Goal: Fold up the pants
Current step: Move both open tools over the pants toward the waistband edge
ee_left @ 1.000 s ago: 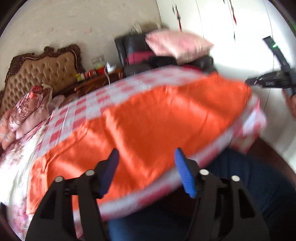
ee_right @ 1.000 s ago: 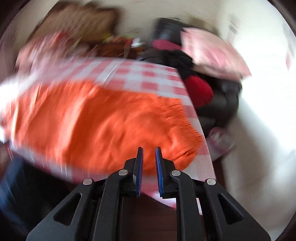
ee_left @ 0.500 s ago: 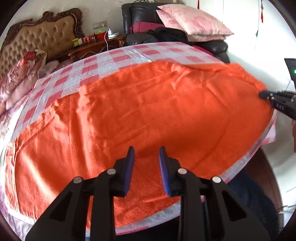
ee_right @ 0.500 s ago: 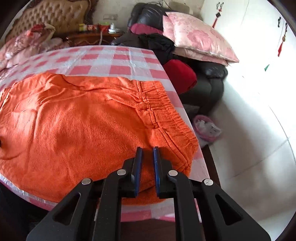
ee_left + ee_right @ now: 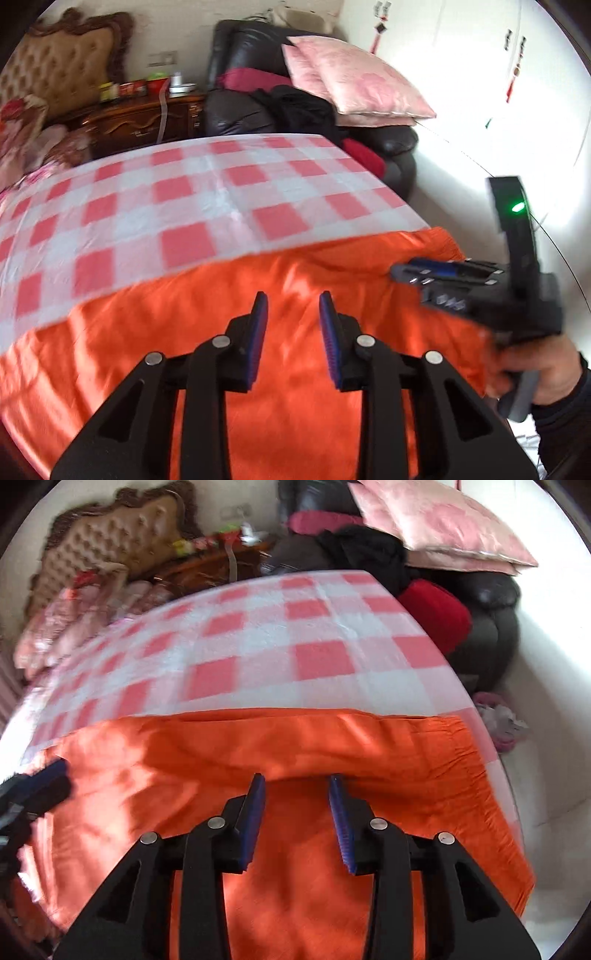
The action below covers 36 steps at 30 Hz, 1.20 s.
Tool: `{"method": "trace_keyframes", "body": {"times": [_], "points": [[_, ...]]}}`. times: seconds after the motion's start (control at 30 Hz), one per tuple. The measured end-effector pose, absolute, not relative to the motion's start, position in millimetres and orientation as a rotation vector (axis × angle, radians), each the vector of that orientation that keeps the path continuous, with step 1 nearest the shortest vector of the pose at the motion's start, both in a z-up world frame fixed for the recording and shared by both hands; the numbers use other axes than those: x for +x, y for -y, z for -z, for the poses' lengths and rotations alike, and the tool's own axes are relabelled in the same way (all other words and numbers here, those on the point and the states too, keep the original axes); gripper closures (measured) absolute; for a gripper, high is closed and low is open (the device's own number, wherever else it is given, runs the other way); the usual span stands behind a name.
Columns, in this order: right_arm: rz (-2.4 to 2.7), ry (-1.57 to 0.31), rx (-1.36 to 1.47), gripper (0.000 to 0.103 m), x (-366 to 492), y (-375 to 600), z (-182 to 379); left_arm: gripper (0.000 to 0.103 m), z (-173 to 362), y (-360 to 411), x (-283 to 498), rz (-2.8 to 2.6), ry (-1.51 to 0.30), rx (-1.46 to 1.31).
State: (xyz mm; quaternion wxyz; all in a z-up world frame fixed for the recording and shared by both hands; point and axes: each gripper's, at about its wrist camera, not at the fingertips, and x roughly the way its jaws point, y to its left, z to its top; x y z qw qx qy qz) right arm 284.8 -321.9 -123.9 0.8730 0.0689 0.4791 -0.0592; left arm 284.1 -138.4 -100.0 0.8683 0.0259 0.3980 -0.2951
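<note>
Fuzzy orange pants (image 5: pixel 258 295) are spread along the checkered bed's (image 5: pixel 184 206) near edge; left gripper (image 5: pixel 293 325) and right gripper (image 5: pixel 297 805) are held wide, empty.

Pants (image 5: pixel 280 295) lie on the bed's (image 5: pixel 207 206) near edge; armchair (image 5: pixel 258 110) behind, with pillows (image 5: pixel 354 88) on it.

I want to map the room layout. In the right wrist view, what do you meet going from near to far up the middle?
Right gripper → orange pants → checked tablecloth → dark wooden nightstand → wall socket.
</note>
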Motion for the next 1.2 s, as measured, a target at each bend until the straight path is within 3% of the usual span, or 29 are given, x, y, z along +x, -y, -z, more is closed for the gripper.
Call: {"method": "trace_keyframes", "body": {"times": [0.07,0.23,0.3,0.4,0.43,0.53,0.7,0.8,0.83,0.9,1.17,1.2], "points": [[0.134,-0.993,0.235,0.068,287,337,133,0.065,104,160,292,0.662,-0.851,0.106],[0.145,-0.945,0.313,0.067,281,342,134,0.065,124,212,309,0.719,-0.877,0.255],[0.141,-0.914,0.353,0.065,275,344,136,0.073,132,226,322,0.744,-0.912,0.264],[0.131,-0.880,0.355,0.060,271,343,137,0.074,147,243,335,0.728,-0.933,0.356],[0.128,-0.876,0.333,0.056,270,339,137,0.082,150,247,338,0.720,-0.930,0.374],[0.122,-0.887,0.262,0.046,273,327,136,0.093,153,251,354,0.697,-0.936,0.351],[0.122,-0.909,0.194,0.036,278,317,138,0.094,152,256,367,0.673,-0.936,0.315],[0.130,-0.923,0.148,0.033,280,311,140,0.089,127,227,361,0.603,-0.859,0.132],[0.132,-0.928,0.134,0.031,281,309,140,0.073,120,216,355,0.578,-0.824,0.086],[0.130,-0.936,0.114,0.029,283,306,141,0.056,111,187,333,0.538,-0.765,0.010],[0.138,-0.952,0.071,0.024,285,300,143,0.056,133,72,258,0.347,-0.858,0.058],[0.137,-0.952,0.072,0.024,285,300,143,0.061,138,57,252,0.325,-0.870,0.055]]}}
